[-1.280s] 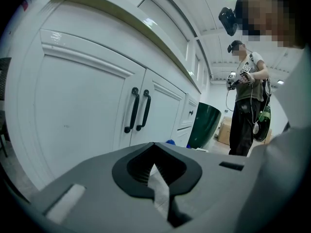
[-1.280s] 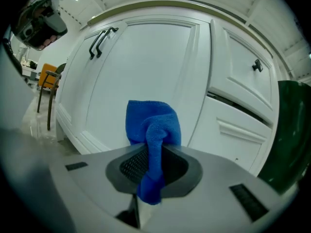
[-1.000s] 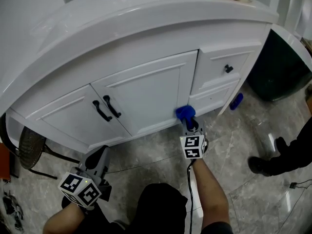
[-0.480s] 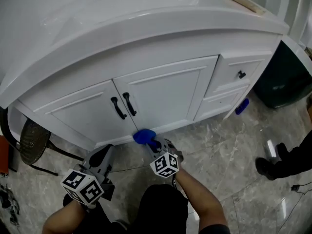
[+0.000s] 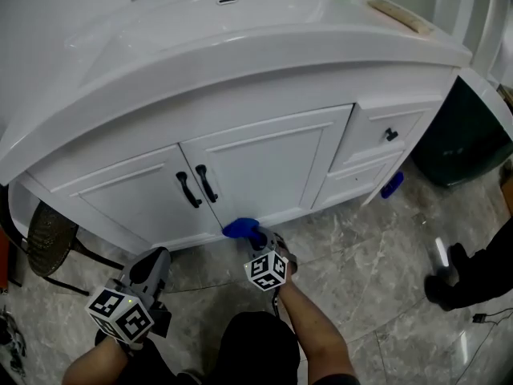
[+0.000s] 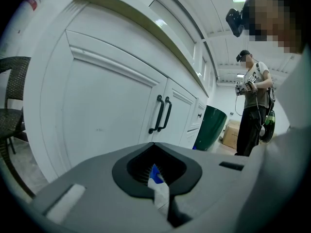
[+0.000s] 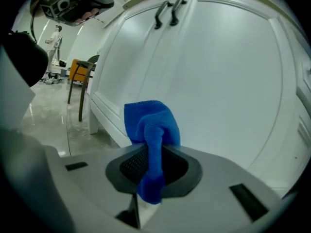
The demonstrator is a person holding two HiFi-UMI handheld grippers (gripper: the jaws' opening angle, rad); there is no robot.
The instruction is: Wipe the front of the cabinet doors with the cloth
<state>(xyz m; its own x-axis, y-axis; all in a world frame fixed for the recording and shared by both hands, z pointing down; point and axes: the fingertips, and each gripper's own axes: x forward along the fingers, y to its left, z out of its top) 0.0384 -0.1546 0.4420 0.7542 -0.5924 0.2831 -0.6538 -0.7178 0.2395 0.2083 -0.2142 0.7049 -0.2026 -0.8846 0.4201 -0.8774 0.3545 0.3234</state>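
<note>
head view has my right gripper [image 5: 256, 239] low at the foot of the white cabinet doors [image 5: 268, 167], jaws clamped on the blue cloth [image 5: 239, 228]. the cloth sits at the bottom edge of the right door, below the two black handles [image 5: 197, 187]. right gripper view shows it bunched above the jaws, close to the panel. my left gripper [image 5: 149, 268] hangs near the floor, away from the doors, jaws together on nothing.
</note>
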